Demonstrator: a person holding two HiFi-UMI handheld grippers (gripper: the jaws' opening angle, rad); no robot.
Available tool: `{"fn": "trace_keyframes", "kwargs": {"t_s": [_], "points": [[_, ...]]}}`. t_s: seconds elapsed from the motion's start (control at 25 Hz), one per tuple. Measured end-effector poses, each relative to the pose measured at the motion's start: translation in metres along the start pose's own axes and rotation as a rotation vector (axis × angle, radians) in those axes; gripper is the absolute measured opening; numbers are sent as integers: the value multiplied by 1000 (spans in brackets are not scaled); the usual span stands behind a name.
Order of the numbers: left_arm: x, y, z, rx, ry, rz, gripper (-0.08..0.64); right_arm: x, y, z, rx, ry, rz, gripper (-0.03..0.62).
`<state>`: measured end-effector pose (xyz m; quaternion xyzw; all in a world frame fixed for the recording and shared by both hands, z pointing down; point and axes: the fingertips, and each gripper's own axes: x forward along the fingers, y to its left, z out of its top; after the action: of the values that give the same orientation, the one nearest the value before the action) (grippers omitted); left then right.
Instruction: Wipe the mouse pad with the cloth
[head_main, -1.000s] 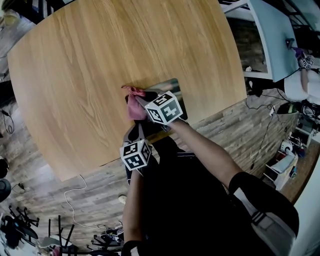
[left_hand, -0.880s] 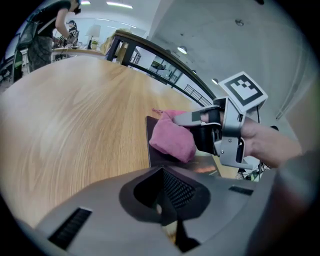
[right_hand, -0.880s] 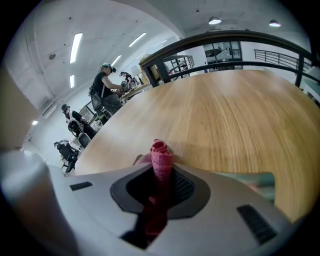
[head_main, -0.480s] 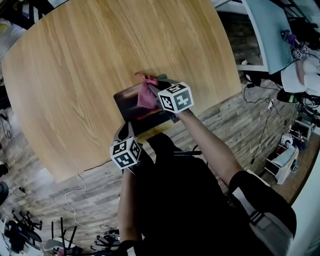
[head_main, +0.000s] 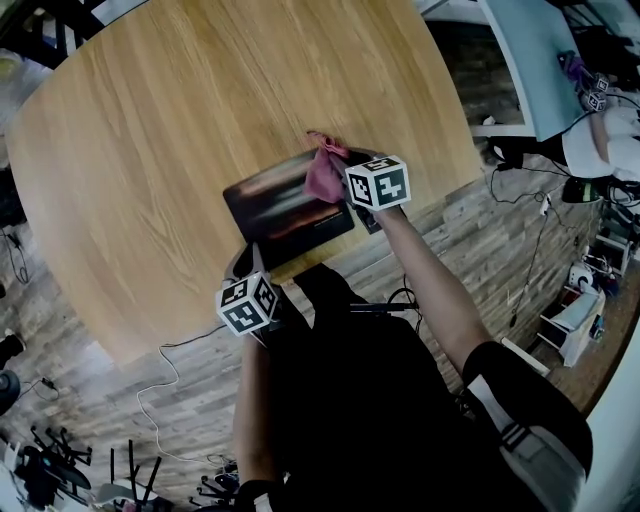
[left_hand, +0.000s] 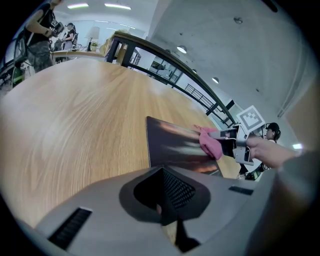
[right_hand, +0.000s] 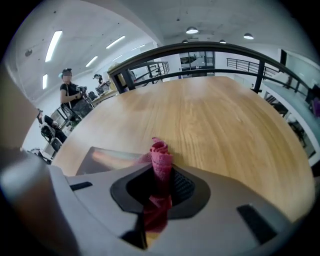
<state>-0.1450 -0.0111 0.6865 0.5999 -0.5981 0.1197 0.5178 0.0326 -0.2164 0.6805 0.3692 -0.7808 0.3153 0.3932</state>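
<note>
A dark mouse pad (head_main: 280, 205) lies near the front edge of the wooden table (head_main: 170, 110). My right gripper (head_main: 340, 190) is shut on a bunched pink cloth (head_main: 324, 172), which rests at the pad's far right corner. In the right gripper view the cloth (right_hand: 161, 156) sticks up between the jaws, with the pad (right_hand: 102, 159) to the left. My left gripper (head_main: 250, 258) is shut, its tips at the pad's near left corner. The left gripper view shows the pad (left_hand: 172, 145), the cloth (left_hand: 210, 143) and my right gripper (left_hand: 231, 145) beyond my left gripper (left_hand: 167, 220).
The table edge runs just behind the pad toward me, with plank floor and a white cable (head_main: 160, 375) below. A pale desk (head_main: 530, 60) stands at upper right. A person (right_hand: 67, 90) stands far off beyond the table.
My right gripper has dragged the cloth from the pad's left part across to its right far corner, uncovering most of the pad. The left gripper has stayed at the near left corner.
</note>
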Motion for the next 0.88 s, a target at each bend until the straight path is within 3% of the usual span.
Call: {"fn": "trace_keyframes", "kwargs": {"t_s": [0.12, 0.32, 0.44, 0.6, 0.76, 0.88], "points": [[0, 0, -2, 3, 9, -6, 23, -10, -18, -4, -24, -2, -66, 63], [-17, -3, 0, 43, -25, -5, 23, -36, 9, 13, 25, -83, 14, 63], [-23, -11, -8, 40, -21, -27, 23, -55, 55, 23, -4, -128, 116, 63], [-19, -14, -20, 21, 1, -43, 23, -70, 139, 24, -33, -140, 320, 63], [-18, -12, -28, -2, 17, -53, 23, -68, 216, 10, -11, -75, 532, 63], [-18, -8, -32, -3, 24, -48, 23, -44, 243, -4, 48, 16, 604, 63]]}}
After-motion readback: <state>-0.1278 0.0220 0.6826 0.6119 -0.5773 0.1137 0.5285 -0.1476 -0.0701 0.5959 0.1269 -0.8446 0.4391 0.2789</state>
